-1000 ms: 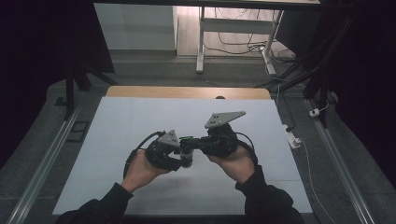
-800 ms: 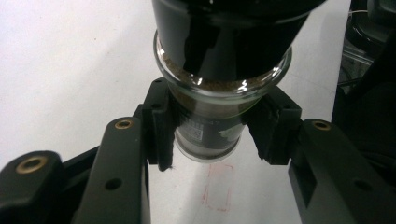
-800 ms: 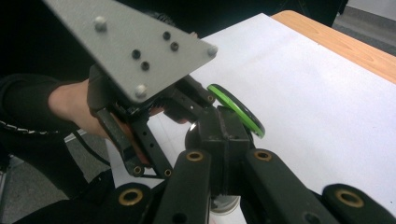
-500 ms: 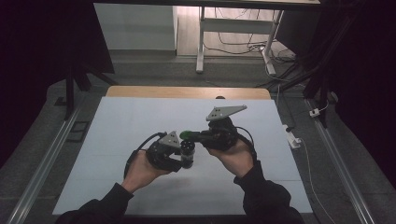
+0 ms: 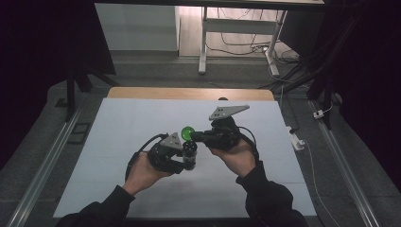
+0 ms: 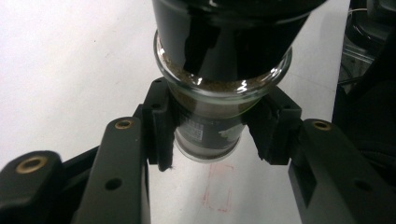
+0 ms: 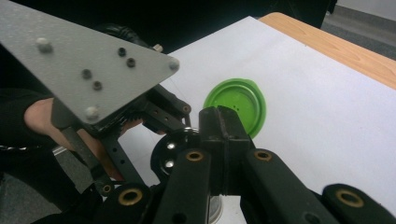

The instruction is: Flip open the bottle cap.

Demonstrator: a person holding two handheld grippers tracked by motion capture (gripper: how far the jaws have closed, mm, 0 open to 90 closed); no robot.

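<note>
A white table (image 5: 118, 142) with a wooden far edge fills the high view, and a person's two hands meet above its middle, each holding a black two-jaw gripper. The left gripper (image 6: 210, 135) is clenched around a small glass jar (image 6: 208, 135) of brown powder, held upright just over the table. The right gripper (image 7: 219, 123), just beside and above it, has its jaws pressed together on the edge of the jar's green lid (image 7: 236, 105), which is lifted clear of the jar's mouth.
</note>
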